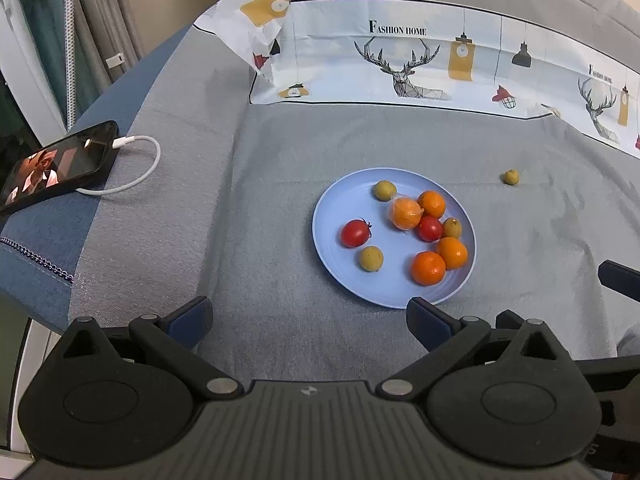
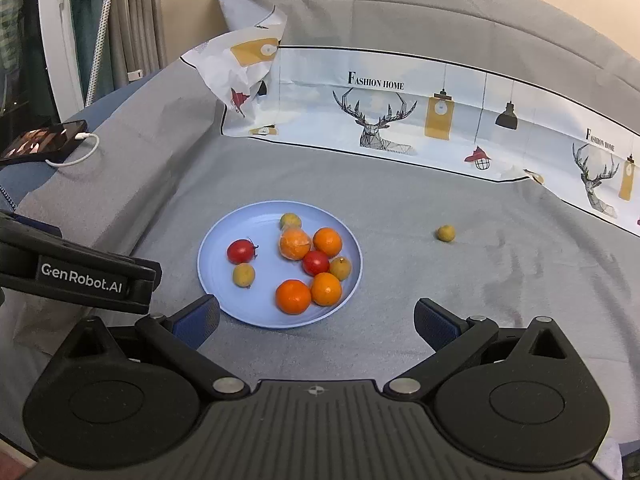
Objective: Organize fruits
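The phone (image 1: 60, 162) runs off the left edge, its screen picture blurred. The printed paper (image 1: 440, 60) is cut by the right edge. One yellow-green fruit (image 2: 290, 221) sits half hidden behind the wrapped orange (image 2: 295, 244).

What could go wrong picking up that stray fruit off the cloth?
1. The stray yellow-green fruit is small and round on soft grey cloth; a nudge from the open right gripper could roll it away.
2. The blue plate is already crowded, so a dropped fruit may knock the oranges or tomatoes around.
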Action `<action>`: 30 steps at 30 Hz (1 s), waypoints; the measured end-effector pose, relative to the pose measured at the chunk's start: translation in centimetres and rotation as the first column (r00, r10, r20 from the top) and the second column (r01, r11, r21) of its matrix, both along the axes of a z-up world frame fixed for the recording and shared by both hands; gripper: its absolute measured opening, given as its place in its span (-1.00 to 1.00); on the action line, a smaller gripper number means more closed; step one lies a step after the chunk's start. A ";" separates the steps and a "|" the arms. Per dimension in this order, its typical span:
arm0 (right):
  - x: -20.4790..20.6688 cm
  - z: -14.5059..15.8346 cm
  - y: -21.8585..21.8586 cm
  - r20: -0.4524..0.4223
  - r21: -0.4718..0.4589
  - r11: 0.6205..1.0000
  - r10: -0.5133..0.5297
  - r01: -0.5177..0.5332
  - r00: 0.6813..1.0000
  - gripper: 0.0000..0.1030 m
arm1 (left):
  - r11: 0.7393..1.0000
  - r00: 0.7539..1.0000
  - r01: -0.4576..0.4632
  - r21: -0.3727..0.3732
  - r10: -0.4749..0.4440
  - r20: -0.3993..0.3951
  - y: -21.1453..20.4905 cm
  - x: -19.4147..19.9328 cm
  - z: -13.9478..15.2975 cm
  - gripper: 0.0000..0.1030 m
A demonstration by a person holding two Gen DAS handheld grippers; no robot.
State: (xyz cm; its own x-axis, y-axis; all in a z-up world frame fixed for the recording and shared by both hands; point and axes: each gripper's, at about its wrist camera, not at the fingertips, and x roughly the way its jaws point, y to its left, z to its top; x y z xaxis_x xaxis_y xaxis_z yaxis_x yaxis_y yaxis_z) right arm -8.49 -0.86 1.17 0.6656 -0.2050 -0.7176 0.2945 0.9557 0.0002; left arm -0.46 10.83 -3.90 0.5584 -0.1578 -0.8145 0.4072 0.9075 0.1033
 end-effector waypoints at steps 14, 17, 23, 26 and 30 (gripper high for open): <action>0.1 -0.2 -0.3 -0.001 0.009 1.000 -0.004 0.004 1.000 0.99 | 1.000 1.000 -0.005 0.013 0.005 -0.012 -0.1 0.4 -0.3 0.99; 0.1 -0.2 -0.3 -0.002 0.010 1.000 -0.004 0.004 1.000 0.99 | 1.000 1.000 -0.004 0.018 0.004 -0.013 -0.2 0.4 -0.4 0.99; 0.2 -0.2 -0.3 -0.002 0.011 1.000 -0.003 0.003 1.000 0.99 | 1.000 1.000 -0.006 0.024 0.006 -0.016 -0.3 0.4 -0.5 0.99; 0.3 -0.3 -0.4 -0.005 0.013 1.000 -0.003 0.003 1.000 0.99 | 1.000 1.000 -0.005 0.027 0.006 -0.022 -0.3 0.5 -0.6 0.99; 0.4 -0.4 -0.4 -0.004 0.013 1.000 -0.002 0.002 1.000 0.99 | 1.000 1.000 -0.011 0.029 0.012 -0.028 -0.4 0.7 -0.8 0.99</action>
